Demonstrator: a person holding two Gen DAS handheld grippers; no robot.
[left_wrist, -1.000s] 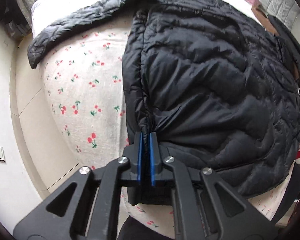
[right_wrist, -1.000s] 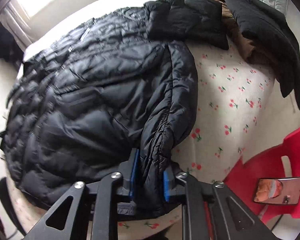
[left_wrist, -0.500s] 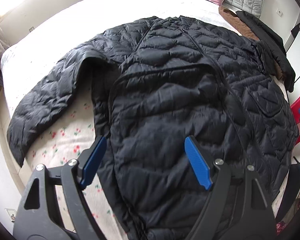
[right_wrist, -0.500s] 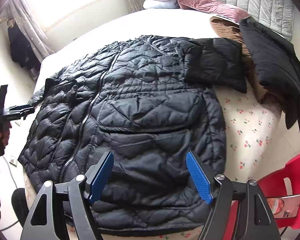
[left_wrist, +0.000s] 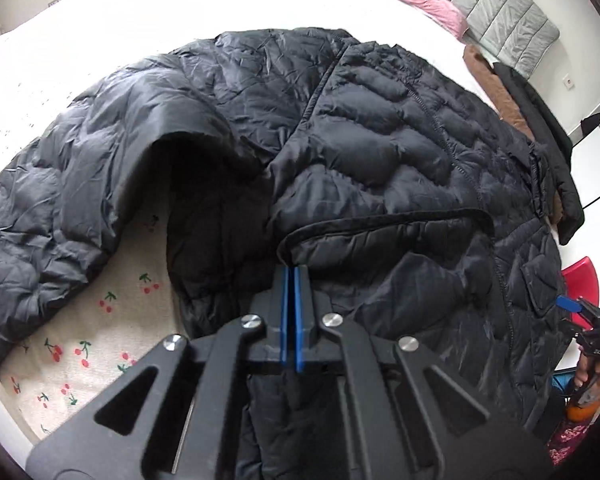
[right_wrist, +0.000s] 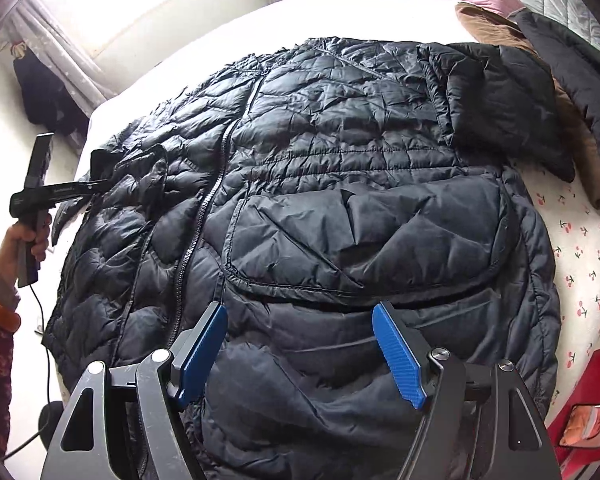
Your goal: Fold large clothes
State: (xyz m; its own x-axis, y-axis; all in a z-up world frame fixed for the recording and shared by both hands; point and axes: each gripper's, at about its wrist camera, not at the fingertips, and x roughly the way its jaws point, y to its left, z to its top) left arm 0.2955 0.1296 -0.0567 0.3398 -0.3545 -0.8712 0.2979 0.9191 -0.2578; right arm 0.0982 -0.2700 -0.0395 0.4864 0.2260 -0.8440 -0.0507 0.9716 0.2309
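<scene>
The black quilted jacket (right_wrist: 340, 208) lies front-up across the bed (right_wrist: 580, 240), zipper closed, taking up most of the cherry-print sheet. Its right sleeve (right_wrist: 496, 100) is folded in over the shoulder, while the left sleeve (left_wrist: 60, 184) sprawls outward over the sheet toward the bed's edge. Beyond the jacket, near the headboard, a brown garment (right_wrist: 496, 20) and another black coat (right_wrist: 580, 72) are heaped, well apart from the work.

The left claw (left_wrist: 291, 280) is pressed together on a fold of the jacket's left side, near the pocket edge, and the fabric there rises in a small peak where it pinches. Half a second ago this claw was spread wide above the jacket with nothing between its pads; 1 second ago it was closed on the side hem. So it let go, shifted, and has now taken a fresh grip higher up the side. The right claw (right_wrist: 300, 352) hangs spread above the lower front panel, holding nothing, as it did half a second ago; 1 second ago it was gripping the right edge.

My reading is that the right side is finished and the left side is next: the new pinch should let the person draw the left edge and sleeve inward over the body. The puffy, slippery shell may slide out of a thin pinch, and the long sleeve may trail behind.
</scene>
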